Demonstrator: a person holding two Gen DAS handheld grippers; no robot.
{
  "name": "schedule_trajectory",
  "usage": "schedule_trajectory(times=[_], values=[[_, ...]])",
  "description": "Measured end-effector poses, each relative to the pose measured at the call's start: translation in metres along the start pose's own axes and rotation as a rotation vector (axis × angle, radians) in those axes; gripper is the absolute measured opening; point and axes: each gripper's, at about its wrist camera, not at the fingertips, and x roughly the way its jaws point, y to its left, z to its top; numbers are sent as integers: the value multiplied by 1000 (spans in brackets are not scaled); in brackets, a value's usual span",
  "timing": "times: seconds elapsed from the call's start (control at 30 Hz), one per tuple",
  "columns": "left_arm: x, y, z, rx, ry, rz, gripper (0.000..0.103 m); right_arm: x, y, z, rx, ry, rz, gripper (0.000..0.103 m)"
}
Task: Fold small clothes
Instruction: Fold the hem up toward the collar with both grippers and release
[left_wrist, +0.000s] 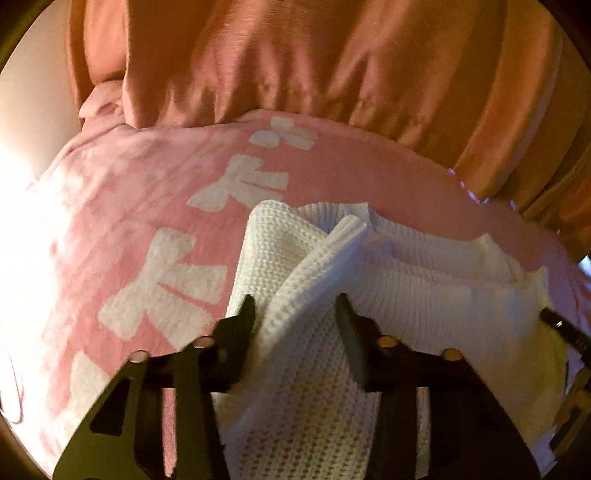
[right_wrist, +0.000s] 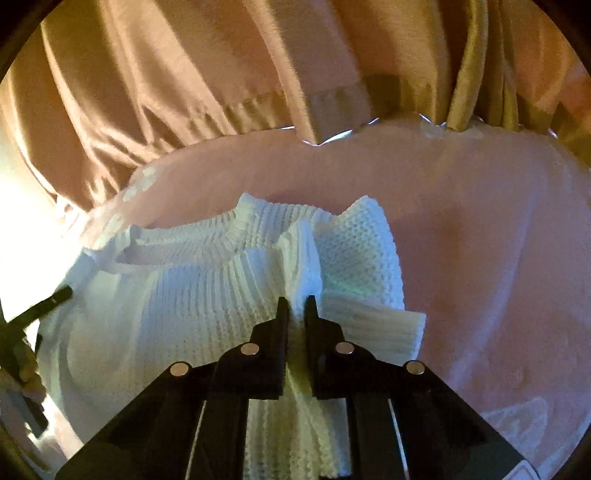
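Observation:
A small white knitted garment (left_wrist: 424, 280) lies on a pink blanket (left_wrist: 122, 192) with white bows. In the left wrist view my left gripper (left_wrist: 295, 306) has its jaws apart, with a raised fold of the white knit between them. In the right wrist view the same garment (right_wrist: 177, 295) spreads to the left, its ribbed neck at the top. My right gripper (right_wrist: 296, 301) is shut on a bunched fold of the knit, which runs down between the fingers. A sleeve end (right_wrist: 384, 332) sticks out to the right.
Orange-brown curtain fabric (left_wrist: 332, 62) hangs along the far edge of the blanket, also in the right wrist view (right_wrist: 166, 74). The other gripper's black tip shows at the right edge of the left view (left_wrist: 561, 328) and the left edge of the right view (right_wrist: 44, 302).

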Motion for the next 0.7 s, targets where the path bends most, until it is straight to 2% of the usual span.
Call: schedule_trajectory(times=[0.13,0.3,0.4,0.6,0.7], values=[[-4,-2,1,0,14,16,10,-17,8,-2,-15,-56,15,8],[-27,-3,-4,22,-20,31,8,-50,15,-10,-10,-114,55,8],[-49,-3,-10,23,-45,8,8,-79,20,-21,-17,-157,81,8],[-139,5,-53,18,-147,-76,8,-165,34,-80,-78,-279,144,8],[-169,16,-75,-7,-149,-100,8,-199,37,-104,-89,-321,150,8]])
